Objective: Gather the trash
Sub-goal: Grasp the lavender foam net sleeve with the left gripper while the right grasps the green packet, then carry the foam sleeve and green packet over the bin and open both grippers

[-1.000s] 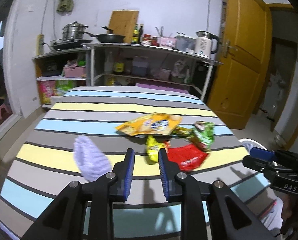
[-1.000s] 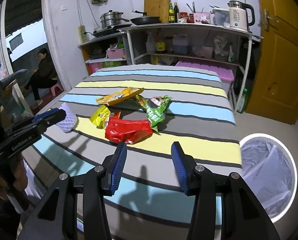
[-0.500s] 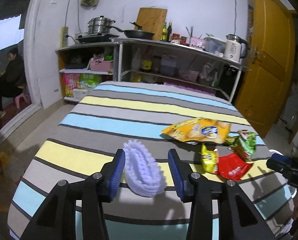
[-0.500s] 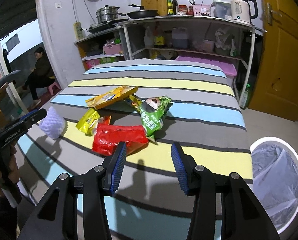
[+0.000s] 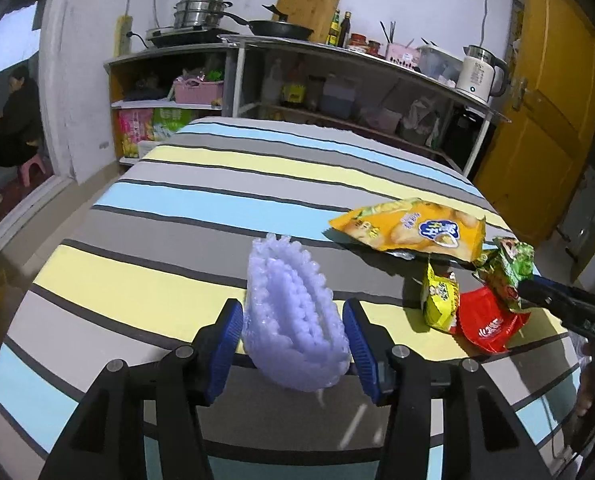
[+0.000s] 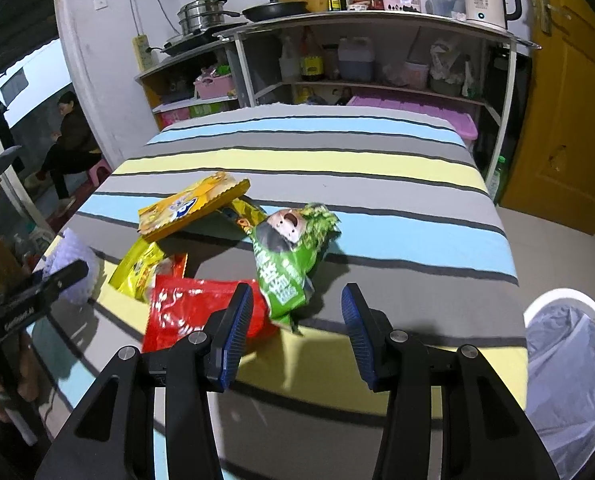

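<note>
A purple foam net (image 5: 293, 320) lies on the striped table (image 5: 177, 208). My left gripper (image 5: 293, 340) is open with its jaws on either side of the net; contact is unclear. Orange (image 5: 413, 228), yellow (image 5: 441, 300), red (image 5: 485, 324) and green (image 5: 509, 268) wrappers lie to its right. My right gripper (image 6: 293, 328) is open and empty, low over the table just in front of the green wrapper (image 6: 289, 264) and the red wrapper (image 6: 193, 308). The foam net (image 6: 75, 268) and the left gripper (image 6: 29, 304) show at the left of the right wrist view.
A white bin with a clear liner (image 6: 569, 368) stands on the floor to the right of the table. Kitchen shelves (image 6: 377, 64) stand behind the table, a yellow door (image 6: 561, 120) at the right. A person sits (image 6: 69, 144) at the far left.
My left gripper swung left from the wrappers to the foam net, opened wider and closed in around it. My right gripper moved forward toward the green and red wrappers.
</note>
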Motion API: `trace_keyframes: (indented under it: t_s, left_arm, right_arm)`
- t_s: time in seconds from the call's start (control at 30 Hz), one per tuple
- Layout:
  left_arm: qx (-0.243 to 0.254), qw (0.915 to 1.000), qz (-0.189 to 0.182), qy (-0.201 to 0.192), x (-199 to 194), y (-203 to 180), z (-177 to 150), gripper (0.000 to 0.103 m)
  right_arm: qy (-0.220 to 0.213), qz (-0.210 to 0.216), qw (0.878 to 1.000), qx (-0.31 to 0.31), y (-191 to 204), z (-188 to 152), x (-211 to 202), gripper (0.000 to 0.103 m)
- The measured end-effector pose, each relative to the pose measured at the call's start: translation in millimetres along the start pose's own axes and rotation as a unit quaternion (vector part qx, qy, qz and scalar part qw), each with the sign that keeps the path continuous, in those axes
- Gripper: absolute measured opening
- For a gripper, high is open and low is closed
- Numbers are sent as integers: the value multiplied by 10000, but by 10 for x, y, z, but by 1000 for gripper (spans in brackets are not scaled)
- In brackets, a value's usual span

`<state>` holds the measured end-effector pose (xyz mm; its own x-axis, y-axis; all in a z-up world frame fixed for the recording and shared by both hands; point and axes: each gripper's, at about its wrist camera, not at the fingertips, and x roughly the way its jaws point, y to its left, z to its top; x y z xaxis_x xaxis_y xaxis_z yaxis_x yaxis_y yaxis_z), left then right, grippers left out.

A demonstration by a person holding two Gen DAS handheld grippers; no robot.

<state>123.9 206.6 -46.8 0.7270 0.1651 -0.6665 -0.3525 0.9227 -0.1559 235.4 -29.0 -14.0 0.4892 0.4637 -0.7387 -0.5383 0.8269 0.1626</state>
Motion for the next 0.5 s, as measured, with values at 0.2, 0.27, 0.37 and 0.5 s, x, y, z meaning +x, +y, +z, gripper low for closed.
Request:
trace_keyframes:
  t_s: [0.2, 0.27, 0.37, 0.5]
  left_arm:
    - [182, 9997, -139, 78, 31, -123, -26, 51]
    - [235, 9995, -208, 76, 26, -161, -40, 51]
    - [300, 9992, -270, 50, 9, -208, -55, 39]
    - [328, 9992, -243, -22, -27, -244, -65, 28]
  right_arm:
    - [109, 2, 9998, 177, -17, 71, 143, 47]
    - [116, 0, 9998, 177, -8, 70, 159, 47]
    - [91, 40, 9997, 232, -16, 59, 152, 32]
    - [-5, 21, 9997, 261, -38, 49, 91, 28]
